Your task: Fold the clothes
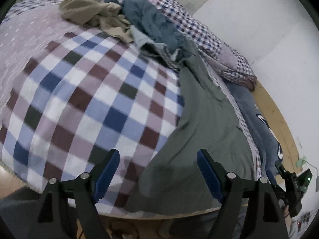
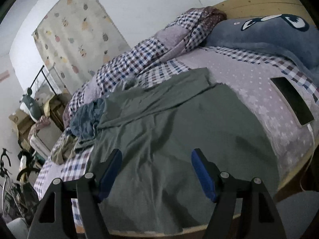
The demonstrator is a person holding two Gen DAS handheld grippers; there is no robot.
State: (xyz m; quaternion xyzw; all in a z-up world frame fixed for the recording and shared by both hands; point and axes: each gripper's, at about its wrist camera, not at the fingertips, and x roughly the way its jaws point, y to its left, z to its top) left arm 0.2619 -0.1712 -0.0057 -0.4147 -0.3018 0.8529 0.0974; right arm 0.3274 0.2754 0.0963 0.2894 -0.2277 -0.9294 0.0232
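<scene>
A grey-green garment (image 2: 169, 123) lies spread over the near part of the bed, wrinkled, with one sleeve reaching toward the pillow end. In the left wrist view the same garment (image 1: 199, 119) runs along the right side of the checked sheet. My left gripper (image 1: 158, 171) hovers open above the garment's near-left edge, nothing between its blue pads. My right gripper (image 2: 156, 171) hangs open over the middle of the garment near the bed's front edge. A blue-grey crumpled garment (image 1: 157, 20) and an olive-tan one (image 1: 93, 10) lie piled further back.
A checked sheet (image 1: 89, 91) covers the bed. A rolled checked quilt (image 2: 139, 59) lies along the wall side. A blue cartoon pillow (image 2: 259, 33) and a dark phone (image 2: 292, 103) sit at the head end. Clutter and a rack (image 2: 35, 103) stand beyond the bed's far end.
</scene>
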